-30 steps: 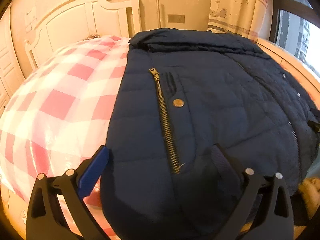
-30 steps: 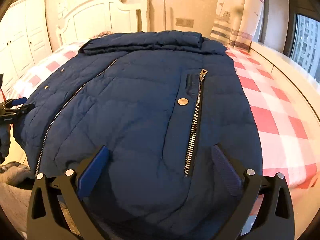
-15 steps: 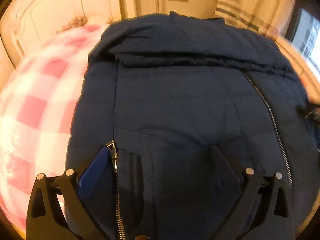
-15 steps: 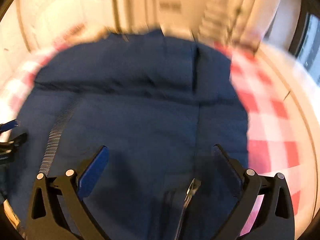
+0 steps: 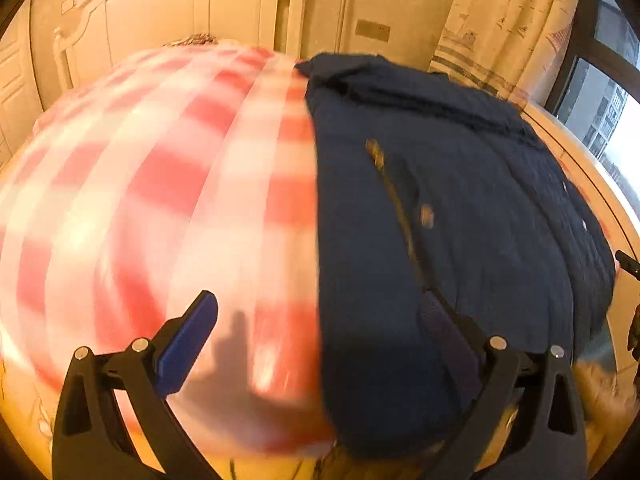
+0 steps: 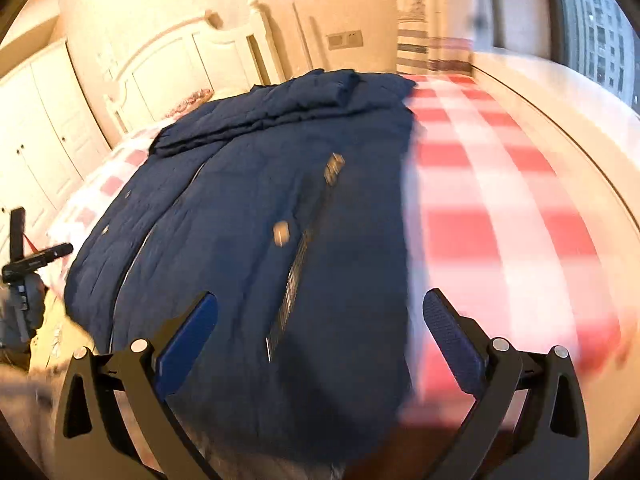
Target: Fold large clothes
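navy quilted jacket [image 5: 460,240] lies flat on the red-and-white checked bed cover [image 5: 160,184], collar end toward the white headboard [image 5: 168,12], hem end nearest both tongs.

change noted: 0.5 s ago both cameras looked down onto the jacket's middle, with dark fabric between the fingers of each. now both have drawn back toward the hem and swung outward. left tongs [image 5: 316,340] straddle the jacket's outer edge: the inner finger sits over dark fabric, the outer finger over bare check. right tongs [image 6: 320,340] mirror this in the right wrist view, with their inner finger over fabric and their outer finger by the jacket's edge and the check. both frames are motion-blurred, so travel appears ongoing.

state: both tongs stand wide apart, nothing between the pads [image 5: 188,344]. jacket not gripped.

reading: likely a repositioning to the 2 hem corners ahead of a first fold. no fold visible yet; task judged to be at its start.

materials: jacket is padded, stitched in channels, matte; it looks bulky and springy, likely to resist a sharp crease. 2 metal pocket zips [image 6: 296,264], each with a round brass snap [image 6: 281,233] beside it. cover looks smooth, slightly glossy.
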Available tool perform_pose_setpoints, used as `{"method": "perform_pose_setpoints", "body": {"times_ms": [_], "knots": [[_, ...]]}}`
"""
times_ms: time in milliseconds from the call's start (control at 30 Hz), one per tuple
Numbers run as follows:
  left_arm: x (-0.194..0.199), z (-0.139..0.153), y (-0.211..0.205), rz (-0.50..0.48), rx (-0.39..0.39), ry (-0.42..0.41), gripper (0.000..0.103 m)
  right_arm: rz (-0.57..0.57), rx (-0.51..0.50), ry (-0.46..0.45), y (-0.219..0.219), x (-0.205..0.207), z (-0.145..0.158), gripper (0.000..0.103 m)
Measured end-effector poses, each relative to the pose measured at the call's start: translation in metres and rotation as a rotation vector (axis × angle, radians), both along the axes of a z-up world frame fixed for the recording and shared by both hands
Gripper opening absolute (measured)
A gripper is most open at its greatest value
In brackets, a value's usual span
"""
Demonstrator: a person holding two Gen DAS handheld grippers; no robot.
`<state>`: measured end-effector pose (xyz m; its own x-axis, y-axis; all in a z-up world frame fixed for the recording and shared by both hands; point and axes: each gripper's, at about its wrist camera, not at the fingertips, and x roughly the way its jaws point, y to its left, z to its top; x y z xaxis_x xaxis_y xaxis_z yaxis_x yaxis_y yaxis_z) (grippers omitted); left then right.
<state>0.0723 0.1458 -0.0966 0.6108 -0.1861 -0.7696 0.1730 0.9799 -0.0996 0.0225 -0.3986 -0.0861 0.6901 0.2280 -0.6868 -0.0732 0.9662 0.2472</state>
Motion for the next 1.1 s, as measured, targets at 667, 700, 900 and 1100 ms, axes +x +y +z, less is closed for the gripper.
{"method": "perform_pose_setpoints", "body": {"times_ms": [667, 700, 900, 1100], "knots": [[-0.056, -0.042, -0.012, -0.155, -0.211, 0.066, 0.044, 0.114, 0.298, 0.009, 0.011, -0.04, -0.062, 0.046], [-0.06, -0.039, -0.015, -0.172, -0.2, 0.054, 0.042, 0.13, 0.288, -0.01, 0.014, -0.044, -0.055, 0.044], [-0.061, -0.036, -0.002, -0.174, -0.297, 0.06, 0.04, 0.17, 0.314, -0.055, 0.02, -0.04, -0.045, 0.047], [-0.057, -0.048, -0.009, -0.141, -0.256, 0.065, 0.073, 0.128, 0.327, -0.005, 0.017, -0.028, -0.063, 0.048]]}}
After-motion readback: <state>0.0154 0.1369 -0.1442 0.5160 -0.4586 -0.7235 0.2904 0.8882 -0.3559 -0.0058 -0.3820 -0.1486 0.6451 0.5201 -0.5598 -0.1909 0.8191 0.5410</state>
